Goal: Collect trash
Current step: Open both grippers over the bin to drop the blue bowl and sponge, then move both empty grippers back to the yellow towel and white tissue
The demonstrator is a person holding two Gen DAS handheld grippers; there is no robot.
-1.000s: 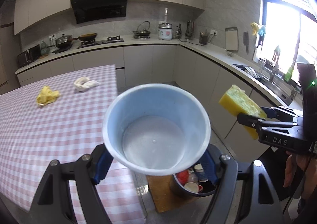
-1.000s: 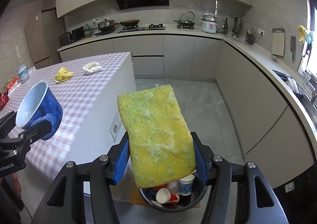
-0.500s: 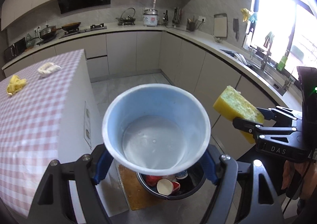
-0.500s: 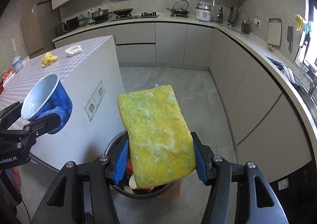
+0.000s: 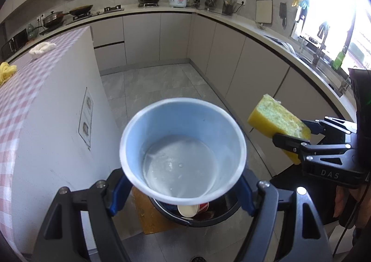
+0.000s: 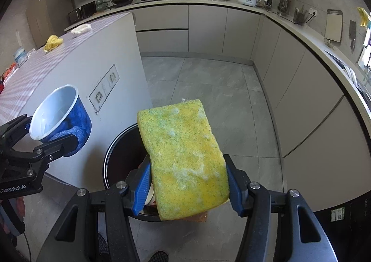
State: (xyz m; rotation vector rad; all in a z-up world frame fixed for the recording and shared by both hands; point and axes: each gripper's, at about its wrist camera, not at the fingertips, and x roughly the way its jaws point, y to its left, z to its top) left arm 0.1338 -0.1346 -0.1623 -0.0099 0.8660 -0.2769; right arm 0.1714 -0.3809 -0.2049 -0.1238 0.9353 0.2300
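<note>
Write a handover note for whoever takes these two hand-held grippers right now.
Left hand-held gripper: shut on the blue paper bowl with white inside, empty.
Right hand-held gripper: shut on the yellow-green scouring sponge.
Both hang over the round black trash bin on the floor beside the island; it already holds paper cups.
Left to do: drop both in, then fetch the yellow and white crumpled cloths from the island.

Bright daylight from window at right, blown out to white glare. Strong fisheye bending, dark vignette at corners. Sharp centre; slight smear on checked desk at left edge. Soft shadows on floor.
</note>
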